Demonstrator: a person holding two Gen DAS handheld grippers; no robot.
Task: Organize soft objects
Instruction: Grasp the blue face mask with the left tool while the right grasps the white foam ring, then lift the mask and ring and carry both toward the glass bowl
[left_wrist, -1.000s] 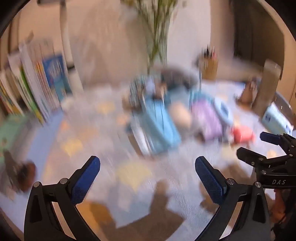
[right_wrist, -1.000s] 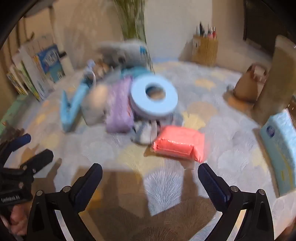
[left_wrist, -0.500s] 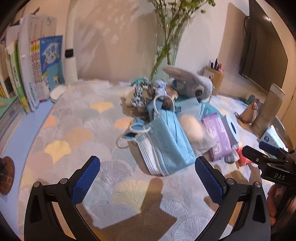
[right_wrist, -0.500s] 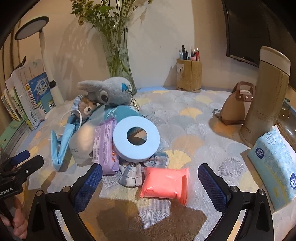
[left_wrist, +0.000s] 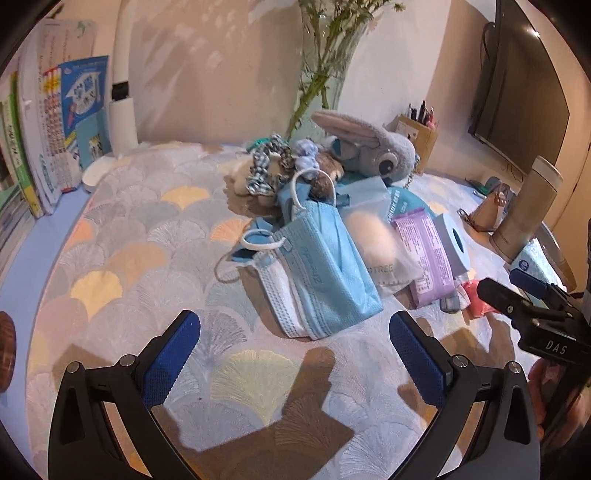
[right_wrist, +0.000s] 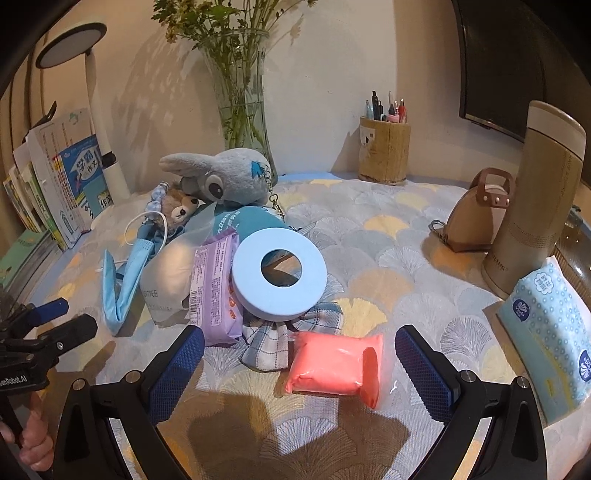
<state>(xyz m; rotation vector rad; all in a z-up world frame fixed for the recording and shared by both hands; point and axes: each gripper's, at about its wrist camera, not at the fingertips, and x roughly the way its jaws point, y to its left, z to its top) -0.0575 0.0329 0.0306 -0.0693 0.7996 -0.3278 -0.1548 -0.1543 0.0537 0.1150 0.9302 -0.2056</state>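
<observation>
A pile of soft things lies mid-table: blue face masks (left_wrist: 317, 269), a grey plush rabbit (left_wrist: 373, 147) (right_wrist: 229, 177), a small brown bear (right_wrist: 181, 210), a purple wipes pack (right_wrist: 214, 288), a blue foam ring (right_wrist: 279, 271), a checked cloth (right_wrist: 269, 343) and a pink pack (right_wrist: 332, 365). My left gripper (left_wrist: 291, 354) is open and empty, just short of the masks. My right gripper (right_wrist: 299, 365) is open and empty, with the pink pack between its fingers' line, slightly ahead.
A glass vase (right_wrist: 245, 110) with flowers stands behind the pile. Books (left_wrist: 55, 125) and a white lamp (right_wrist: 99, 110) stand at left. A pen holder (right_wrist: 384, 151), a tan flask (right_wrist: 535, 199), a small brown bag (right_wrist: 476, 214) and a tissue pack (right_wrist: 550, 332) are at right.
Both views swung from blur to steady. Both grippers moved closer to the pile; the masks and the pink pack now sit larger and nearer. Jaws stayed open.
</observation>
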